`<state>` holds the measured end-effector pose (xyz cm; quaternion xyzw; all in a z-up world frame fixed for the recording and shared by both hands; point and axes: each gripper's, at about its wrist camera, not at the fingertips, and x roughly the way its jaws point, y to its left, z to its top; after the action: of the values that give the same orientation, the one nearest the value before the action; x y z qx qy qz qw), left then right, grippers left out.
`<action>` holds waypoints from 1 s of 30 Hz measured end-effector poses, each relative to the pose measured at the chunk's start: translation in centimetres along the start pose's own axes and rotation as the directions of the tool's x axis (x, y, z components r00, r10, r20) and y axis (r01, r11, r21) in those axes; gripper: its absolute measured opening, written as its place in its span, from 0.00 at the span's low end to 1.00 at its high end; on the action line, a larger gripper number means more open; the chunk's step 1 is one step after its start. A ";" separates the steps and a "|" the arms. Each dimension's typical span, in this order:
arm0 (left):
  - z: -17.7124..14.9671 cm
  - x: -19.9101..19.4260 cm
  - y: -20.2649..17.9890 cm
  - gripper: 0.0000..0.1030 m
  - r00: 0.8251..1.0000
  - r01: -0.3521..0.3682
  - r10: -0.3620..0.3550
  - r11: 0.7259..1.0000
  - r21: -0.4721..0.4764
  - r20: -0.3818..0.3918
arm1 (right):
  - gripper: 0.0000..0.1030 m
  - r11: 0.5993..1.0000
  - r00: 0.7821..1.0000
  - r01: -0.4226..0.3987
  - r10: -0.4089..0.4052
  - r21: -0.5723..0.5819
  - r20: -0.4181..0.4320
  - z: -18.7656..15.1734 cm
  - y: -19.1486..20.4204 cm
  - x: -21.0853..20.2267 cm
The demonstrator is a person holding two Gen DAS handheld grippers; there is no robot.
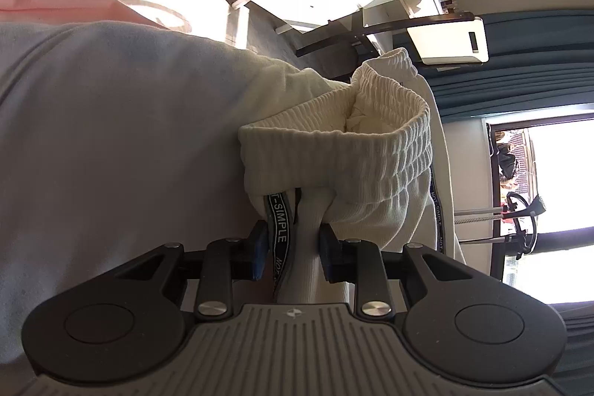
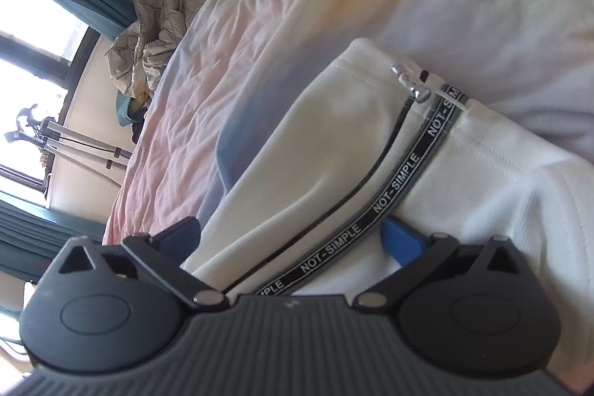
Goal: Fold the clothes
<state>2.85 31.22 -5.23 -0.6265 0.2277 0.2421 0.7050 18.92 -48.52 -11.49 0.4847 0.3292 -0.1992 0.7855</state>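
Left gripper [image 1: 293, 249] around white trousers [image 1: 371, 151]

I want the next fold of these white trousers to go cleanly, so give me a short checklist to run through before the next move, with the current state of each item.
1. Left gripper has a firm hold: ok, its pads pinch bunched cloth of the white trousers near the ribbed waistband.
2. Right gripper free to take a new hold: ok, jaws spread wide, cloth between them but not pinched.
3. Trouser leg lying flat on the bedsheet: ok in the part shown.
4. Lettered side tape straight, not twisted: ok in the right view.
5. Metal zip pull clear of the jaws: ok.
6. Far trouser end aligned: cannot tell.
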 end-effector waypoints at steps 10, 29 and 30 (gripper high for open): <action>0.3 1.2 0.3 0.30 1.000 -0.009 0.009 1.000 -0.003 0.002 | 0.36 0.960 0.959 0.263 -0.250 -0.095 0.132 -1.3 4.6 0.9; 2.5 -3.3 0.5 0.21 0.942 0.332 -0.331 0.943 -0.019 0.056 | 0.14 0.864 0.767 -0.386 0.496 -0.324 0.407 2.6 10.7 -17.5; 2.7 -3.4 0.8 0.21 0.942 0.333 -0.331 0.943 -0.028 0.054 | 0.14 0.882 0.781 -0.362 0.463 -0.302 0.418 2.1 9.5 -17.7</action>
<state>-0.23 33.75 -3.39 -0.6626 0.0976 0.1391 0.7294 13.08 -46.21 7.71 0.3971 0.0288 -0.1001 0.9119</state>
